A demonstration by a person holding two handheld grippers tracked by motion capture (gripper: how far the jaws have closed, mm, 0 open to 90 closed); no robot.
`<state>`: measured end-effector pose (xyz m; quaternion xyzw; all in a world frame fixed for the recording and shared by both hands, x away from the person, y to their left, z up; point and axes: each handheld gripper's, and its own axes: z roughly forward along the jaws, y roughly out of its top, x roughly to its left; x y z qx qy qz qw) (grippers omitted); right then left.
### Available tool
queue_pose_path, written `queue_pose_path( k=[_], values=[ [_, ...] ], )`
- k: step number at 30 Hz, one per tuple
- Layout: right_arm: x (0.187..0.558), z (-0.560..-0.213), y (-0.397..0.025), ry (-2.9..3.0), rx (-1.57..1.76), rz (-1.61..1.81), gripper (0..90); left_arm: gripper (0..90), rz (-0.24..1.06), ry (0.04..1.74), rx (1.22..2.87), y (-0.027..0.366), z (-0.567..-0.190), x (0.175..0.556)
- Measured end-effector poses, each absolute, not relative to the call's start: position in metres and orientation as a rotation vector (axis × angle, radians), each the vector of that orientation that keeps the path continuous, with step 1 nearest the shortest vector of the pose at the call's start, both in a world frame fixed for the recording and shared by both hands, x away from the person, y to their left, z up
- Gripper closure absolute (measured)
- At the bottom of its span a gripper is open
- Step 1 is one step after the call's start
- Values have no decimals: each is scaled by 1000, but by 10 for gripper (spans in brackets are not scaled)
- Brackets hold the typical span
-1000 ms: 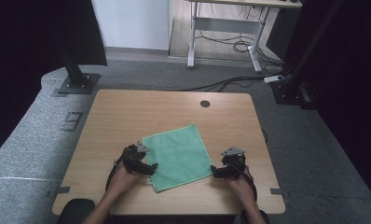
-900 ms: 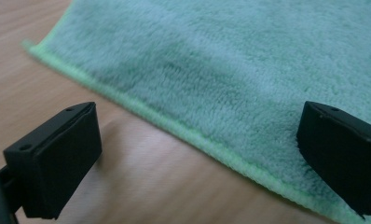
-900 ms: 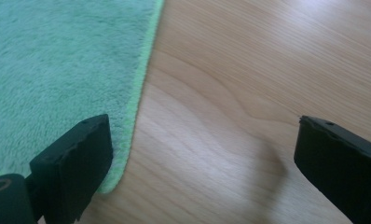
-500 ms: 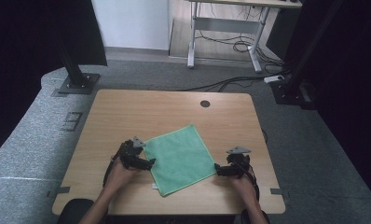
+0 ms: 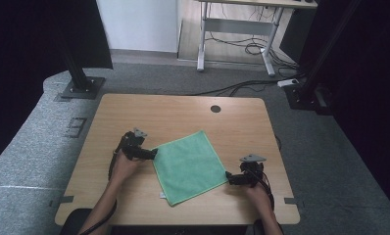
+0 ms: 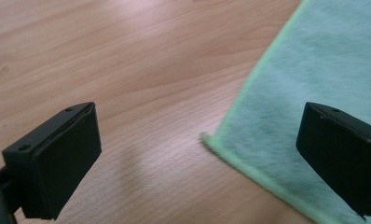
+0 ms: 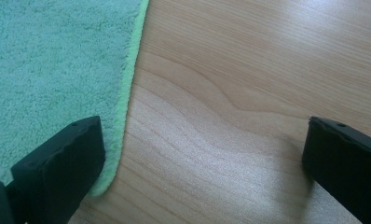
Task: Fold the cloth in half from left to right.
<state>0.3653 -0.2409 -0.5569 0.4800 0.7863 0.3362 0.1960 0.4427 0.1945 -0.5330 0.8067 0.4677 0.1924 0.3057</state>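
The left gripper (image 5: 153, 153) was held wide open at the left corner of the green cloth (image 5: 189, 165), which lay flat on the desk (image 5: 183, 112). The right gripper (image 5: 229, 178) was open too, at the right corner. Each corner probably needed to be pinched low and gently, both together.

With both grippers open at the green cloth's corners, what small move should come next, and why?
Probably lower and close both grippers on the corners. The left gripper straddles the corner of the flat green microfibre cloth, and the right gripper has the cloth's edge beside one jaw; neither grips it yet.
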Motion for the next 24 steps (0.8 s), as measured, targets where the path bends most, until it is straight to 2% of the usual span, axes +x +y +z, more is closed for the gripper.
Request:
queue_pose_path(
  k=[7,19,24],
  values=[
    [365,-557,-241,2207,1341,944,0,0,496,1269,2126,202,-548,450],
    [366,-557,-241,2218,1331,950,0,0,470,1278,2120,203,-548,451],
    [365,-554,-241,2245,1314,950,26,0,471,1280,2118,203,-549,451]
  ],
)
